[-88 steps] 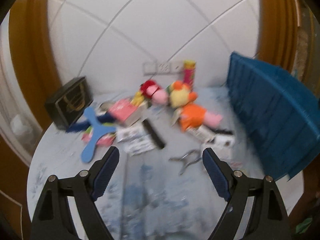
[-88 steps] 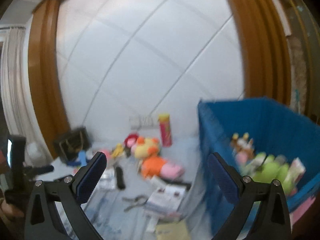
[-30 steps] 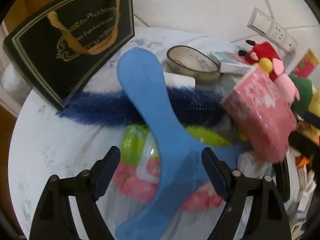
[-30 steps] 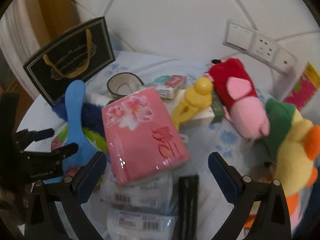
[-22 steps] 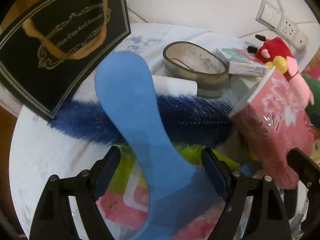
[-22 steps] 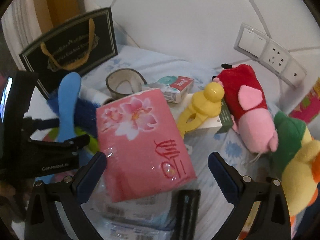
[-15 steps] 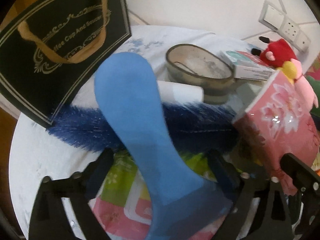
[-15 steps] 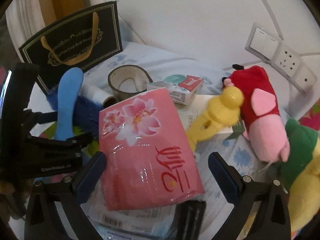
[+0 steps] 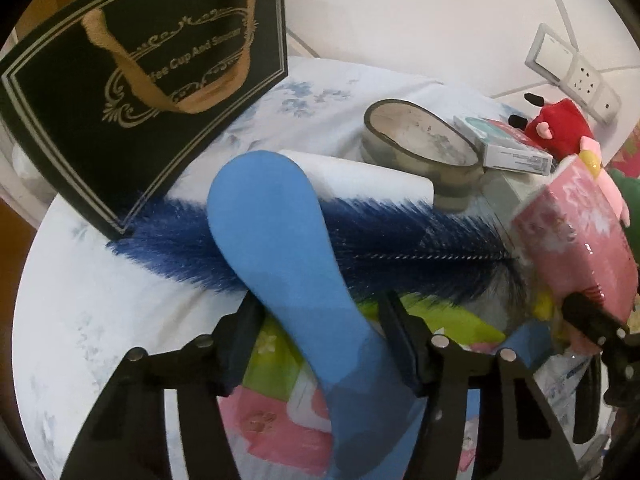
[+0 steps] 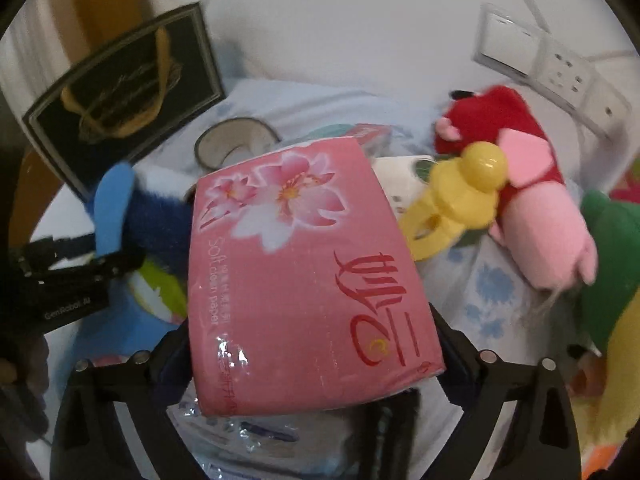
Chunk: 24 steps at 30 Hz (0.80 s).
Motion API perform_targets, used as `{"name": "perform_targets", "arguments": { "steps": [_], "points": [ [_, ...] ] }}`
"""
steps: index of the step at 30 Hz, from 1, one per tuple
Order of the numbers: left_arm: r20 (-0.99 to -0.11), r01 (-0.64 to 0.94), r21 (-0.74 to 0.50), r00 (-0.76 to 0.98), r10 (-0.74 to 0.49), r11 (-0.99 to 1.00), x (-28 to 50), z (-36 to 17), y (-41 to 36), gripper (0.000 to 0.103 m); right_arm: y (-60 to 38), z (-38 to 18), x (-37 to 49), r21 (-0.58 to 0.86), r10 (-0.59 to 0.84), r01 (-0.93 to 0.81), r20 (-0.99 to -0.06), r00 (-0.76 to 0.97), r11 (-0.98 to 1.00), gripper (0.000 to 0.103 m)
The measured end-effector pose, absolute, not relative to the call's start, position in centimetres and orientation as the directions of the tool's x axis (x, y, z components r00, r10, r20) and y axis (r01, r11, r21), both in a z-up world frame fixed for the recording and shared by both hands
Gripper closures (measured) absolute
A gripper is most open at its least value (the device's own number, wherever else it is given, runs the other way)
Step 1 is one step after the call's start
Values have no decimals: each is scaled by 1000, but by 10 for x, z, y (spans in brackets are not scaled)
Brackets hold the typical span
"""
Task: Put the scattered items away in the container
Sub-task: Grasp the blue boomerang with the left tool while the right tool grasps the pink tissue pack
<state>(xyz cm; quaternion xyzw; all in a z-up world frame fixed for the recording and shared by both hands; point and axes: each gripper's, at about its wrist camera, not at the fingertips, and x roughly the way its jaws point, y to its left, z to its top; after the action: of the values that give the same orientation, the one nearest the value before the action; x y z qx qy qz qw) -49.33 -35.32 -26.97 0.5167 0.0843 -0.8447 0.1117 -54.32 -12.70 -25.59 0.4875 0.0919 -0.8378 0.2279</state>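
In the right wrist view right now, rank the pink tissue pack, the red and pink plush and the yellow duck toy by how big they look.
1. pink tissue pack, though it is nearest the camera
2. red and pink plush
3. yellow duck toy

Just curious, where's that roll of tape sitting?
In the left wrist view, the tape roll sits toward the table's back, between the black gift bag and a small carton.

Our left gripper [image 9: 322,322] pinches the blue foam boomerang [image 9: 280,256]; our right gripper [image 10: 312,344] squeezes the pink plastic-wrapped tissue pack [image 10: 304,272].
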Motion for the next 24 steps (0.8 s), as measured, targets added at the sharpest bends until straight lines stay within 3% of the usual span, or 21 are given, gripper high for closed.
{"name": "perform_targets", "arguments": {
  "steps": [7,9,15,24],
  "points": [
    [-894,303,-31,-434,-109,-952,-491,-271,-356,41,-117,-253,-535,72,-296,464,-851,-433,-883,3],
    [-889,294,-35,-446,-105,-955,-487,-268,-355,48,-116,-253,-534,62,-290,458,-846,-447,-887,1],
    [-863,274,-39,-495,-106,-961,-472,-244,-352,56,-114,-242,-527,83,-308,447,-833,-459,-891,9],
    [-816,221,-52,-571,-86,-974,-444,-190,-341,67,-100,-207,-494,112,-335,434,-809,-482,-894,11]
  ]
}}
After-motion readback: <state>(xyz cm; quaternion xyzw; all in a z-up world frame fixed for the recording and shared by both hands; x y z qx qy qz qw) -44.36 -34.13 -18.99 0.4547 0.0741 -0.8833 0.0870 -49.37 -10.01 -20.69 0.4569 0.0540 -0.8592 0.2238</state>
